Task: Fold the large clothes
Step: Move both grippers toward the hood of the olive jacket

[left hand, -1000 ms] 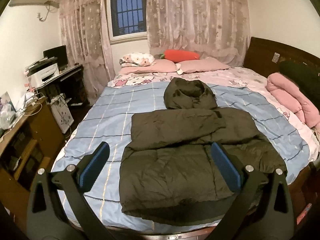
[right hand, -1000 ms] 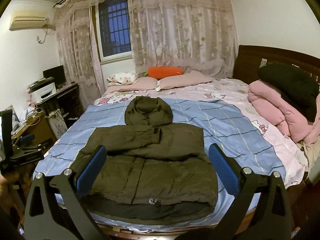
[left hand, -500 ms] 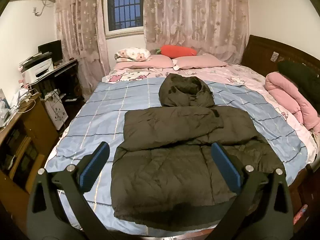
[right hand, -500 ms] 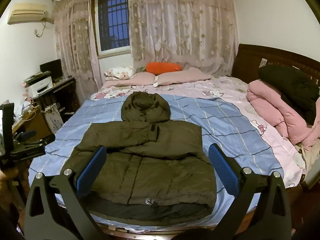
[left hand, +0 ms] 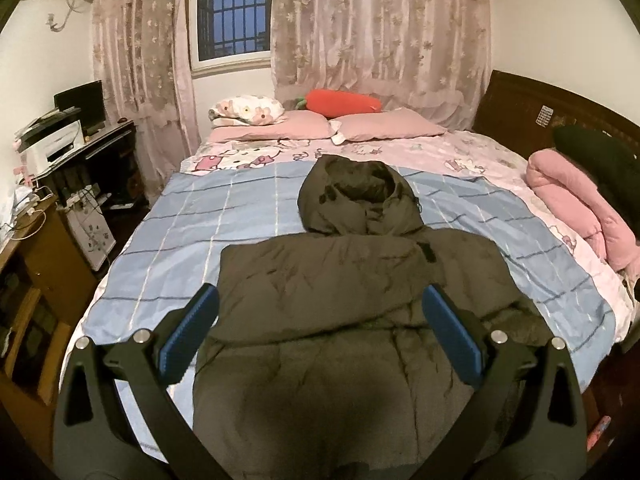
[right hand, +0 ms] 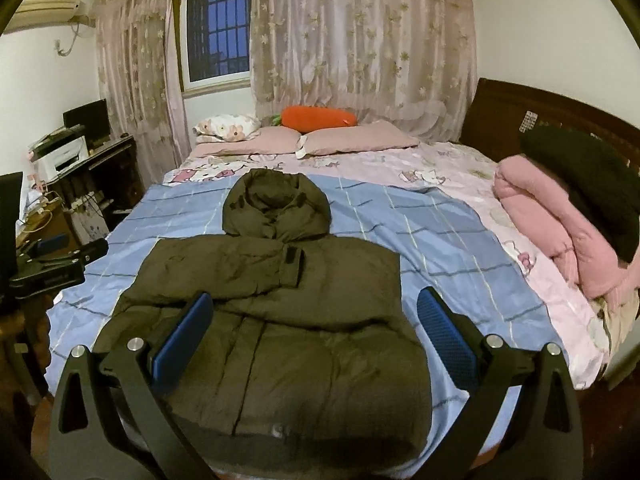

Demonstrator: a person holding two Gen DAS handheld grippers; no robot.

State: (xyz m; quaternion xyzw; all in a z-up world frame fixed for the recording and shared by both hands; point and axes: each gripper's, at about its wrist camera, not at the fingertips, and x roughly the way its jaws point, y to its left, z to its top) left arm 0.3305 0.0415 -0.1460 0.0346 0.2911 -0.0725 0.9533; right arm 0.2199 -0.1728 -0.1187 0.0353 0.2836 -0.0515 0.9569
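Both grippers — left [left hand: 320,328], right [right hand: 314,330] — now closer over jacket [right hand: 272,320], jaws wide, empty. Jacket flat on bed [right hand: 460,248], sleeves folded in — bottom fold likely next.

Your left gripper [left hand: 318,330] is held level, jaws spread wide, blue pads [left hand: 188,334] facing inward with nothing between them. Your right gripper [right hand: 314,330] matches that pose: jaws fully apart, blue pads [right hand: 446,336] facing inward, gripping nothing.
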